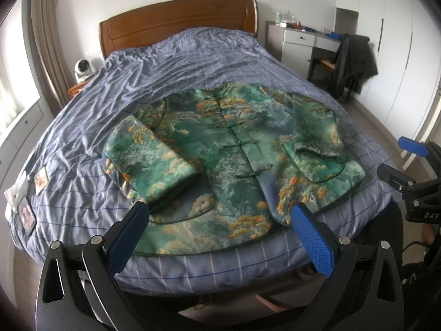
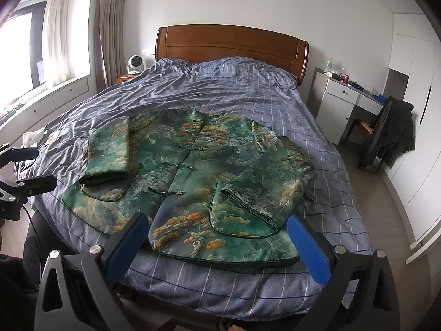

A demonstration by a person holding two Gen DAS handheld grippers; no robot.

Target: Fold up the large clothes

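A green quilted jacket (image 1: 220,143) with orange cloud print and frog buttons lies face up on the bed, hem toward me. Both sleeves are folded in over its front: the left sleeve (image 1: 148,162) and the right sleeve (image 1: 314,129). My left gripper (image 1: 220,212) hovers open above the hem, empty, its blue pads (image 1: 311,237) wide apart. In the right wrist view the same jacket (image 2: 193,171) lies below my right gripper (image 2: 217,220), which is also open and holds nothing. Each gripper shows at the edge of the other's view.
The bed (image 1: 110,96) has a blue checked cover and a wooden headboard (image 2: 231,44). Small cards and a white bag (image 1: 26,212) lie at its left edge. A desk (image 2: 341,102) and a chair draped with a dark coat (image 2: 391,135) stand to the right, beside white wardrobes.
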